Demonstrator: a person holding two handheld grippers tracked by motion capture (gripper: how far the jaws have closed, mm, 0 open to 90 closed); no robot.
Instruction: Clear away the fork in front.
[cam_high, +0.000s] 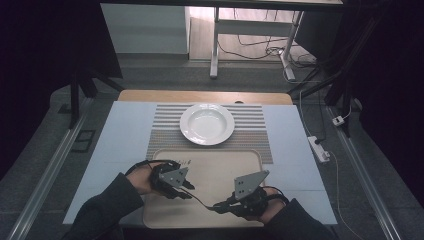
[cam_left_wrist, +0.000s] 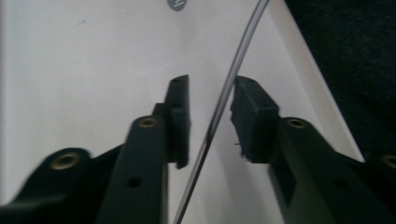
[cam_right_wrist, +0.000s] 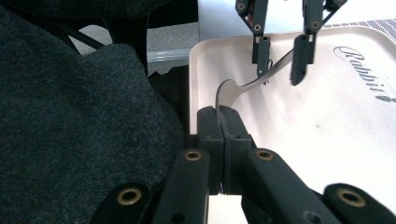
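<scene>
— What colours do we see on the tabletop (cam_high: 115, 135)?
— We see it pale blue-white, with a mat (cam_high: 165, 131) striped grey and white, and a plain white plate (cam_high: 207, 123) on it.
— And nearer us?
— We see a cream tray (cam_high: 210, 170) with dark script lettering, a silvery utensil (cam_right_wrist: 252, 81), and each hand-held gripper, left (cam_high: 183, 190) and right (cam_high: 220, 206), black with brass-coloured rivets and a grey plate. Our sleeves (cam_high: 107, 210) are dark charcoal.
</scene>
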